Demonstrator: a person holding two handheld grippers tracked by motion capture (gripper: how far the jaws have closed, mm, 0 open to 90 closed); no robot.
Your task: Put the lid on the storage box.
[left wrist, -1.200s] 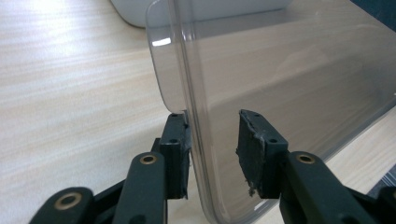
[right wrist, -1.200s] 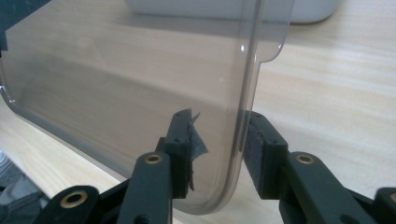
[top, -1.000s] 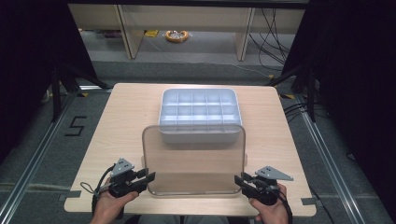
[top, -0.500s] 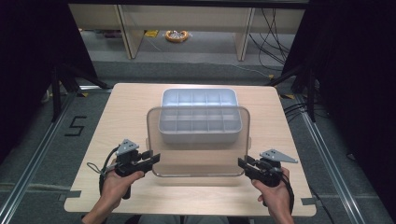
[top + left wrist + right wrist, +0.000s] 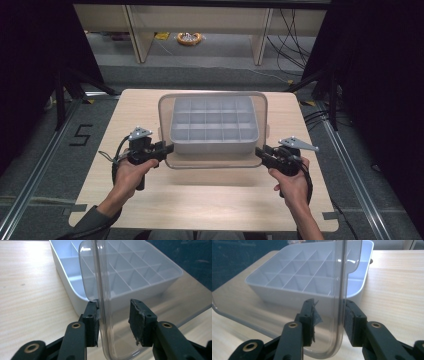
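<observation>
Hand-held grippers [image 5: 169, 149] [image 5: 260, 151] holding clear lid [image 5: 212, 162], tray [image 5: 214, 125] blurred beneath

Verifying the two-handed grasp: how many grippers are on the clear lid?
2. Left gripper at the left edge of the lid, its fingers just easing open with the rim between them; right gripper at the right edge. None look hidden.

A pale wooden table [image 5: 150, 200] stands on the grey floor [image 5: 45, 165], its near half bare wood. One thing rests directly on it: a white compartment tray [image 5: 215, 125], sitting toward the far edge and roughly midway between the two sides. The tray's grid of open cells faces up. On the floor left of the table, there's a marking reading 5 [image 5: 82, 135].
</observation>
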